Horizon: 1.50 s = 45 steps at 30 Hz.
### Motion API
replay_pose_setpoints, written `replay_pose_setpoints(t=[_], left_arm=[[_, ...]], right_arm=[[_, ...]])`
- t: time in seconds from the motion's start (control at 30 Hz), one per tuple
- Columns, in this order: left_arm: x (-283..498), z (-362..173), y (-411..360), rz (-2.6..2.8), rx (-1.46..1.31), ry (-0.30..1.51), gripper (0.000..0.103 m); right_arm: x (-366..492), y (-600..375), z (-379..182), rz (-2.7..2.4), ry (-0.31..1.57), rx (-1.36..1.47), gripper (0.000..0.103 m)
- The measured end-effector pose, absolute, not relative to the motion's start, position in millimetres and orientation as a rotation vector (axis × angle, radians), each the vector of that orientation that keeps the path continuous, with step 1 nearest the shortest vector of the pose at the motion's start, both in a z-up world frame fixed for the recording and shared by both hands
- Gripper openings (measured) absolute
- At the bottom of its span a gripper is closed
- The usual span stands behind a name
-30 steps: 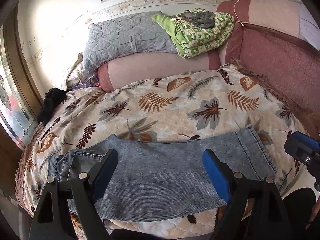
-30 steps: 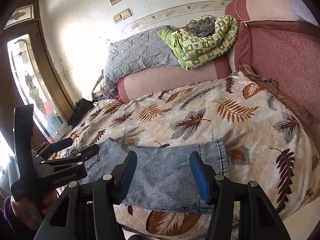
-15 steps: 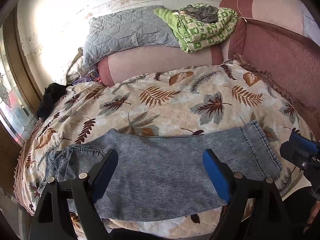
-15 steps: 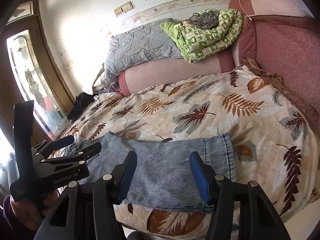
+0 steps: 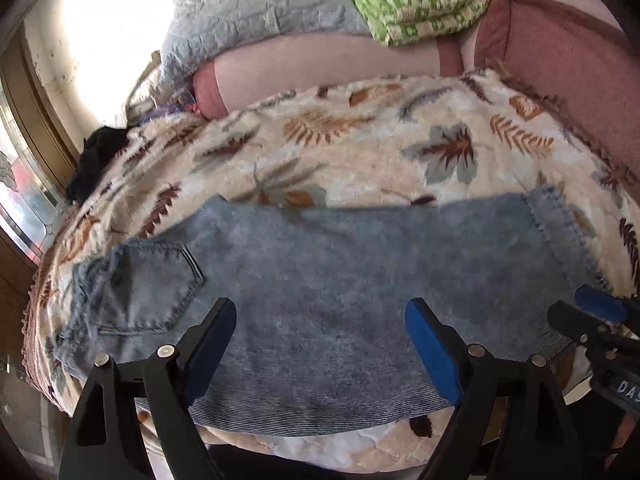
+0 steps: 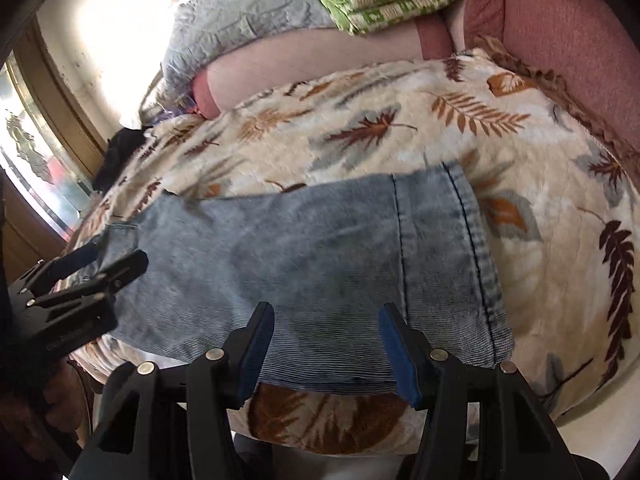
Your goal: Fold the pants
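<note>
1. Pants [image 5: 320, 280], in washed grey-blue denim, lie flat across the near edge of the bed, on a leaf-print quilt [image 5: 360, 152]. They appear already doubled leg over leg, since a single leg's width shows.
2. Their waist end, with a back pocket [image 5: 160, 284] facing up, points toward the window side; the stitched hem [image 6: 468, 248] points toward the pink headboard side. Laid lengthwise like this, each end sits within reach of one hand.
3. The left gripper [image 5: 320, 348] hovers over the stretch between pocket and mid-leg, its blue-padded fingers [image 5: 430, 354] spread wide and holding nothing.
4. The right gripper [image 6: 326, 354] hangs above the near edge close to the hem, fingers [image 6: 394, 354] parted to a moderate gap and also empty. From the pictures I cannot tell whether either set of tips touches the cloth.
5. Each gripper shows at the edge of the other's view, so the two are near each other yet over different sections, which looks like a set-up for a two-handed fold.
6. My judgement: the lengthwise fold is done and the crosswise one is not. Next would be pinching the hem end and carrying it over toward the waist.
7. Denim this heavy should hold a crease, but the near edge overhangs the mattress slightly and could slide if tugged toward the person.
8. A grey pillow [image 5: 256, 12] and green patterned blanket [image 5: 416, 4] sit well apart at the far side, out of the way.
</note>
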<state>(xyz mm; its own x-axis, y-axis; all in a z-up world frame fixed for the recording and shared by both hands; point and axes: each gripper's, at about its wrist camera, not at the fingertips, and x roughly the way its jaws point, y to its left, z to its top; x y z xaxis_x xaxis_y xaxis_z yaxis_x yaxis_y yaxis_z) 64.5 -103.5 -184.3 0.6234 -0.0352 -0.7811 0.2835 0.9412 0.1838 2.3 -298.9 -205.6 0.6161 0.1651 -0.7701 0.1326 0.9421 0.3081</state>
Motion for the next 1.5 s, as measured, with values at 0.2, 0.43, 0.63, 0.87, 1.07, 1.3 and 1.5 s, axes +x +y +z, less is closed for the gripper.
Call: replay_pose_setpoints(t=[0.2,0.43,0.63,0.87,1.07,1.3,1.5], left_arm=[[74.3,-228.2,-109.5,-0.179,0.331,1.008,0.087],[77.5,-230.6,-107.8,-0.202,0.349,1.071,0.087],[86.3,-201.0,-75.2,-0.146,0.284,1.024,0.087],[120.3,-174.4,12.2,0.108,0.235,0.948,0.087],[145.0,-199.5,80.0,0.283,0.205,1.051,0.087],[143.3,-204.1,81.6,0.296,0.216,1.073,0.087],[117.9,-179.1,32.1,0.086,0.192,1.016,0.087]], right_arm=[[10.7,-304.4,-223.6,-0.011,0.956,0.36,0.053],[12.8,-298.0,-231.2,-0.018,0.991,0.294,0.053],[8.9,-304.6,-217.2,-0.013,0.963,0.3,0.053],[57.4,-334.3,-199.1,-0.031,0.914,0.357,0.052],[104.1,-342.0,-224.4,-0.046,1.015,0.387,0.019],[92.4,-347.7,-218.7,-0.057,0.996,0.383,0.014],[47.4,-349.9,-200.6,0.002,0.961,0.392,0.014]])
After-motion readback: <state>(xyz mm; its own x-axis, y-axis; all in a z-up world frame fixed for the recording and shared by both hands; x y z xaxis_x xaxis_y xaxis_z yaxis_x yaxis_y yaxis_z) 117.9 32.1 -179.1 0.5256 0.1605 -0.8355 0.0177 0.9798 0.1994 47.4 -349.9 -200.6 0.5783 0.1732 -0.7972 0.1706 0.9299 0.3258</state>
